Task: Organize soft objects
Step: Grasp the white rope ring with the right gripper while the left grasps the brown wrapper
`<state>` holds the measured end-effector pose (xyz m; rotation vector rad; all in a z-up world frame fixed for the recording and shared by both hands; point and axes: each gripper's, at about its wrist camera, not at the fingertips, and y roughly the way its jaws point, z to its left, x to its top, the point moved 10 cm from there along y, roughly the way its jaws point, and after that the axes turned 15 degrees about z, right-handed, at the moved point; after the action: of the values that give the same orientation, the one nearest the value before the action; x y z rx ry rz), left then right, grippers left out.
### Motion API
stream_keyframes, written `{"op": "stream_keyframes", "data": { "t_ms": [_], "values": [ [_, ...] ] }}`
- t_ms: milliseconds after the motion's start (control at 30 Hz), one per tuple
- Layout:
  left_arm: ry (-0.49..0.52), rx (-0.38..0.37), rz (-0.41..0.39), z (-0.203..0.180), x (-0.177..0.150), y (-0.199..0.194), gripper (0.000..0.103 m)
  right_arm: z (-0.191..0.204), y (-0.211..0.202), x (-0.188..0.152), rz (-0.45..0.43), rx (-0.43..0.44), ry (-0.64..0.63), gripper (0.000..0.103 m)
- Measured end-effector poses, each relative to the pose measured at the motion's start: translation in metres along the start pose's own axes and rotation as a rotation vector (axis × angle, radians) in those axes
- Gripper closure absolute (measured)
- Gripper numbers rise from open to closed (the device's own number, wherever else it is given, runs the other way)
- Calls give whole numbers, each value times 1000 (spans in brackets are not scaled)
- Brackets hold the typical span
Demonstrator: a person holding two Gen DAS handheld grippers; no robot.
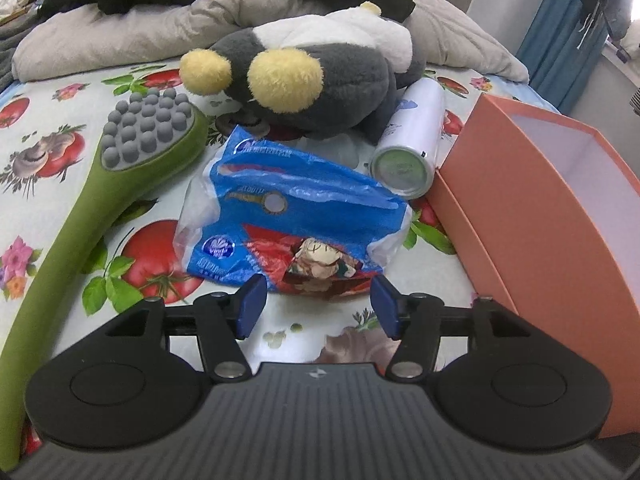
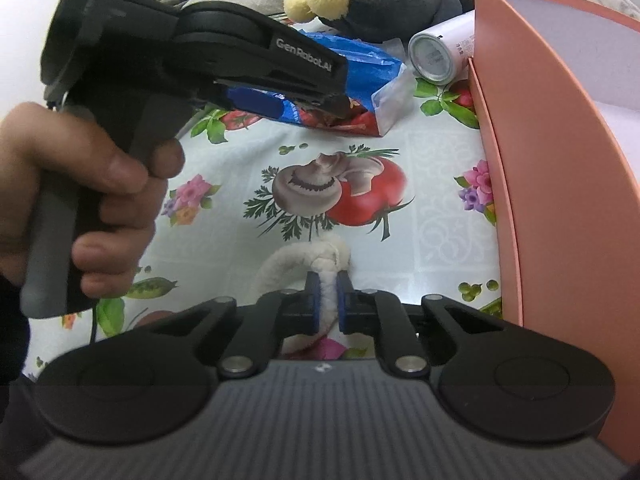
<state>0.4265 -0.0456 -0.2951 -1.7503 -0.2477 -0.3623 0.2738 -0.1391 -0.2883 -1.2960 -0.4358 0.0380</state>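
A: Item one, white rope loop. Location?

B: Clamped between the pads of the right gripper, jaws pressed together on it, low over the tablecloth and just left of the orange box. Not yet inside the box.

A: Item two, plush toy?

B: Grey and white with yellow tufts, lying on the cloth, well behind the box's open front, touching the blue plastic bag. Untouched, as far as I can judge.

A: Item three, the bag?

B: Crumpled, left of the box, just ahead of the left gripper, whose jaws stand wide apart with nothing between them. In the right wrist view that gripper's nose hangs directly over the bag.

A: Non-soft stock?

B: White spray can lying against the box's left wall; green massage brush far left of the box.

A: Box contents?

B: The interior that shows appears bare. Judgement: sorting barely begun; rope in transit, bag and plush remaining.
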Motion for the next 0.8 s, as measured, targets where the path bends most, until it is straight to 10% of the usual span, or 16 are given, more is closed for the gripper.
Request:
{"op": "stream_keyframes", "data": {
  "t_ms": [800],
  "values": [
    [-66, -7, -103, -4, 10, -17, 56, -2, -9, -3, -37, -4, -1, 92]
  ]
}}
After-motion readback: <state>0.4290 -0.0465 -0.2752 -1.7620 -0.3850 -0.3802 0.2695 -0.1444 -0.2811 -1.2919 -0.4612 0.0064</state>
